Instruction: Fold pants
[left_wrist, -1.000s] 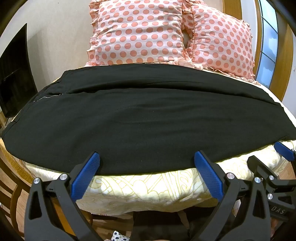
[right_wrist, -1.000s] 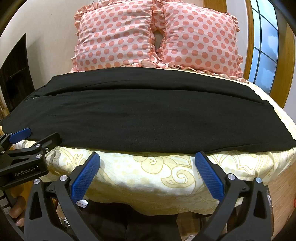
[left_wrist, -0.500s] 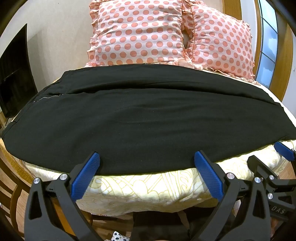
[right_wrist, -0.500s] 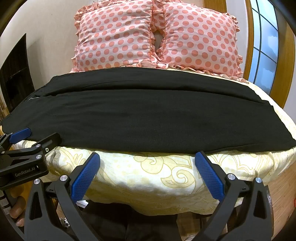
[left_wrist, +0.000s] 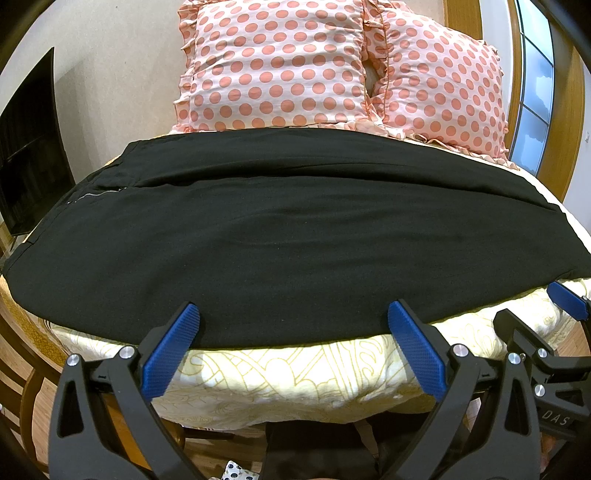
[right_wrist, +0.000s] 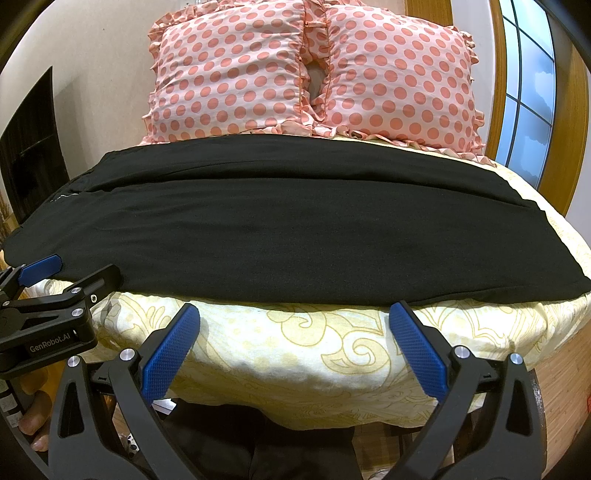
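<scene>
Black fabric pants lie flat across bed w/ yellow patterned cover; lengthwise fold looks done, crosswise folds left. Left hand-held gripper & right hand-held gripper both spread apart, empty, near front hem.

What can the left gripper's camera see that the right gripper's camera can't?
Only the left wrist view shows a silver zipper on the pants and a polka-dot scrap on the floor. Only the right wrist view shows the person's fingers and the "GenRobot.AI" label. Both show the black pants spread flat across the yellow bedspread, two pink dotted pillows behind them, the window, and both grippers open, left gripper, right gripper, holding nothing.
</scene>
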